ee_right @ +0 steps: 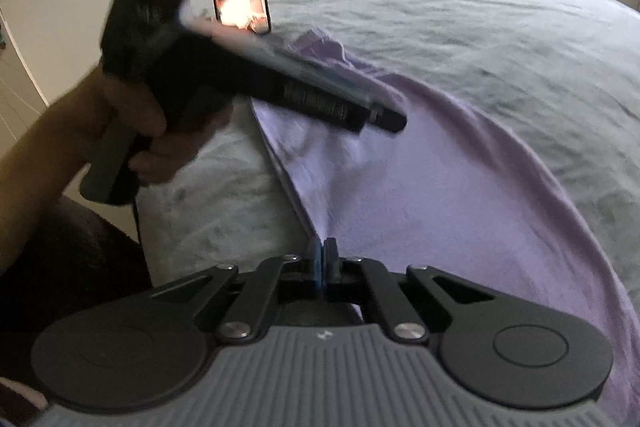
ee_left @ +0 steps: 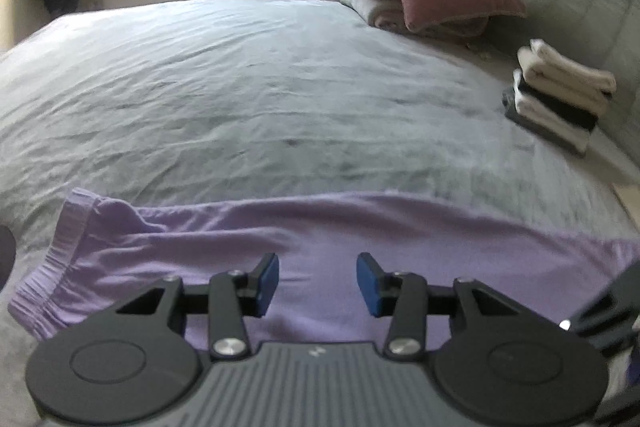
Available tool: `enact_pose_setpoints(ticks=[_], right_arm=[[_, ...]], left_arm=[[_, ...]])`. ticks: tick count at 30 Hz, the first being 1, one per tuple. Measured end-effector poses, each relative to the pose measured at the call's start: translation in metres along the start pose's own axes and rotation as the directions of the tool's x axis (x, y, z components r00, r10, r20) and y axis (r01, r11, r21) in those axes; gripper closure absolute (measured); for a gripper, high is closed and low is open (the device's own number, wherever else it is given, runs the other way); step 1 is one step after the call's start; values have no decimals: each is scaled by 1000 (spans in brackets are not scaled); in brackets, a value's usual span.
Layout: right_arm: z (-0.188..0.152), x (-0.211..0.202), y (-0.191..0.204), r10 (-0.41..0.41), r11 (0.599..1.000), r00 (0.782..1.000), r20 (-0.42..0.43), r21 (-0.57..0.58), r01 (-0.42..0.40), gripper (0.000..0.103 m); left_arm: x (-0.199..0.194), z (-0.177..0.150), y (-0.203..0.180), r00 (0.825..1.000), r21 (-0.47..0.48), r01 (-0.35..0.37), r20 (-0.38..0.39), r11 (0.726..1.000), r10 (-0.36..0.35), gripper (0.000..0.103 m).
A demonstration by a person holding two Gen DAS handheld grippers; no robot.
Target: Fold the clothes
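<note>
Right gripper (ee_right: 320, 259) fingers pinch lavender garment (ee_right: 440, 195) edge; left gripper (ee_left: 318, 283) fingers apart above it. Thin pinch may slip, bunching the fold.

Each black tool (ee_left: 318, 285) has blue pads (ee_left: 270, 281), silver screws and a ribbed grey body.
</note>
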State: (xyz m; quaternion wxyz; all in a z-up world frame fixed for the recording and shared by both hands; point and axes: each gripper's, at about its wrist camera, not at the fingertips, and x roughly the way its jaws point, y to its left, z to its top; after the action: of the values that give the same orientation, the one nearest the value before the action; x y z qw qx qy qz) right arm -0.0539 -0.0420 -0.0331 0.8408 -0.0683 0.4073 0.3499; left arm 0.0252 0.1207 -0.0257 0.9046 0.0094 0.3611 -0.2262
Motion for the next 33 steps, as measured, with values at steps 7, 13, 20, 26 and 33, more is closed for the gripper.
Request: enact_pose_setpoints(ticks=[7,13,20,26,33], right_arm=[[11,1,-10,16,1000,999,-29,9,-15,92],[29,-21,-50,-98,988,994,44,124,92,59],[30,-14,-96,-251,955,961,116,193,226,59],[28,6,-109,-237,960,962,137,183,211,59],[25,5,-113,-187,976,970,159,145,164,80]], left_arm=[[10,11,1,998,-88,62,14,994,-61,62],[22,19,3,997,-143,64,41,988,-59,72],[30,22,-1,986,-179,152,92,972,-137,73],[43,10,-3,983,-199,182,50,963,-176,73],[49,-3,9,972,-299,233,51,926,-228,66]])
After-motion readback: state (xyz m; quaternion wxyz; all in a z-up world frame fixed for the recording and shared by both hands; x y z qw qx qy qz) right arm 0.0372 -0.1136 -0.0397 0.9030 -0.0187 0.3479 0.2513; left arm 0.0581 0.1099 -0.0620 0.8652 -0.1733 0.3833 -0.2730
